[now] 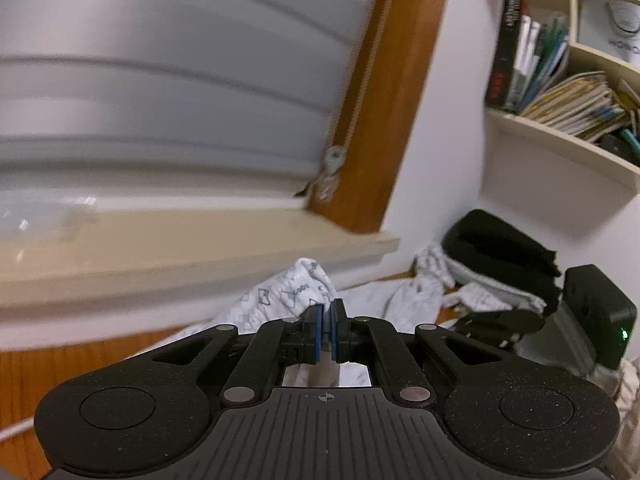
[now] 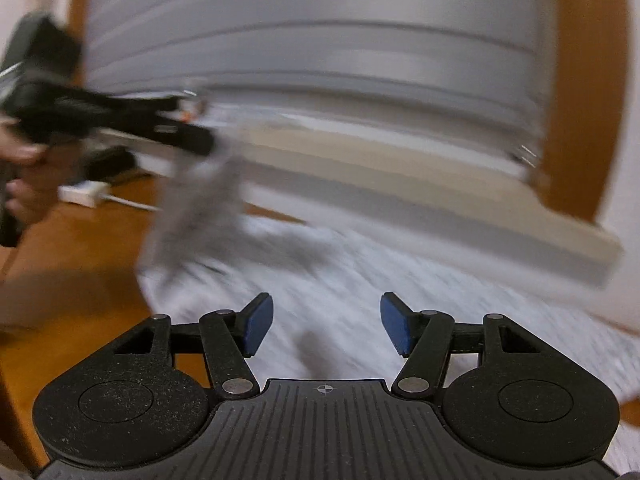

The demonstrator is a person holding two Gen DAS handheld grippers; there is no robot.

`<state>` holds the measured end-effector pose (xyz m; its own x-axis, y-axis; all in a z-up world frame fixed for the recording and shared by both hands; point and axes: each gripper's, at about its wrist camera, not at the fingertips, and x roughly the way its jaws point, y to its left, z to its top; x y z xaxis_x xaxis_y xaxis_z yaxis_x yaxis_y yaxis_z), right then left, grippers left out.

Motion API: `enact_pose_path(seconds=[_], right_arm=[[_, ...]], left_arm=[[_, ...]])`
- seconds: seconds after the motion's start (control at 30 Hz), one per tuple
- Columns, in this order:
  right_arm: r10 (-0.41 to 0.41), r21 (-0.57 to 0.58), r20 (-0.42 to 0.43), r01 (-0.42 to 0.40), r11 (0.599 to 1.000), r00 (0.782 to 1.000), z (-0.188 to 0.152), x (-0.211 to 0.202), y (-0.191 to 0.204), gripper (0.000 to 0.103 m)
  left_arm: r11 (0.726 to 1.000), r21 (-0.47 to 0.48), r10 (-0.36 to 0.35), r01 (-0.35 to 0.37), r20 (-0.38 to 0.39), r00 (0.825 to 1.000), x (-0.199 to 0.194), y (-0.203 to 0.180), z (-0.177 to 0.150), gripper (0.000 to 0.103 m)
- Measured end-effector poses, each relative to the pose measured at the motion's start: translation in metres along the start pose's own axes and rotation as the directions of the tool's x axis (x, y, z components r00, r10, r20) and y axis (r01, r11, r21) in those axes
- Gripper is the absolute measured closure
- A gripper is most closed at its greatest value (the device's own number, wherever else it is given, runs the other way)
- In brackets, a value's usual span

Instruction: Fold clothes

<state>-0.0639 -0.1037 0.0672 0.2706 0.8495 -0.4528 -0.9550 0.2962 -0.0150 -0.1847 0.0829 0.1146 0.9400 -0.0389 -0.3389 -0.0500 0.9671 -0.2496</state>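
Jaws of the left gripper [image 1: 327,330] pinch the white garment [image 1: 280,296], lifting one corner; the right gripper [image 2: 327,326], jaws spread (empty), hovers over cloth trailing rightward across the worktop [image 2: 72,248].

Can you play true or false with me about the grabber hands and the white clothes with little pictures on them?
1. The left gripper is pinching the white printed garment. True.
2. The right gripper is squeezed shut. False: its blue pads stand wide apart, with nothing between them.
3. Books sit on a shelf by the wall. True.
4. The floor is green carpet. False: it looks like orange-brown wood.
5. The garment hangs down from the left gripper in the right wrist view. True, though that view is blurred.
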Motion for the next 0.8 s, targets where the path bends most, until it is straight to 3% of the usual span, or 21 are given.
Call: enact_pose_path(seconds=[0.17, 0.33, 0.37, 0.43, 0.5, 0.57, 0.63, 0.7, 0.8], right_arm=[[0.099, -0.053, 0.034, -0.097, 0.994, 0.994, 0.028, 0.011, 0.029, 0.042], [0.095, -0.02, 0.04, -0.094, 0.995, 0.995, 0.039, 0.024, 0.029, 0.044], [0.092, -0.008, 0.042, -0.091, 0.996, 0.995, 0.04, 0.027, 0.025, 0.049], [0.077, 0.017, 0.06, -0.079, 0.997, 0.995, 0.04, 0.028, 0.017, 0.097], [0.047, 0.032, 0.082, -0.05, 0.998, 0.996, 0.04, 0.023, 0.006, 0.098], [0.001, 0.04, 0.105, -0.006, 0.999, 0.994, 0.04, 0.014, -0.006, 0.098], [-0.052, 0.049, 0.127, 0.046, 0.998, 0.991, 0.04, 0.001, -0.02, 0.098], [-0.099, 0.053, 0.144, 0.093, 0.994, 0.985, 0.038, -0.018, -0.038, 0.098], [-0.176, 0.068, 0.151, 0.167, 0.984, 0.973, 0.033, -0.04, -0.06, 0.098]], left_arm=[[0.997, 0.008, -0.076, 0.076, 0.004, 0.997, 0.006, -0.024, 0.013, 0.099], [0.994, 0.016, -0.104, 0.105, -0.023, 0.994, 0.014, -0.031, 0.01, 0.099], [0.994, 0.007, -0.108, 0.109, -0.026, 0.994, 0.014, -0.027, 0.007, 0.098], [0.995, -0.011, -0.102, 0.101, -0.033, 0.994, 0.01, -0.017, 0.002, 0.094], [0.996, -0.025, -0.083, 0.082, -0.033, 0.996, 0.002, -0.001, -0.007, 0.082], [0.998, -0.034, -0.059, 0.058, -0.028, 0.998, -0.008, 0.016, -0.016, 0.078], [1.0, -0.027, 0.013, -0.014, -0.043, 0.999, -0.014, 0.037, -0.028, 0.071], [0.995, -0.019, 0.1, -0.101, -0.069, 0.993, -0.015, 0.06, -0.04, 0.061], [0.979, -0.018, 0.199, -0.203, -0.123, 0.972, -0.009, 0.094, -0.057, 0.059]])
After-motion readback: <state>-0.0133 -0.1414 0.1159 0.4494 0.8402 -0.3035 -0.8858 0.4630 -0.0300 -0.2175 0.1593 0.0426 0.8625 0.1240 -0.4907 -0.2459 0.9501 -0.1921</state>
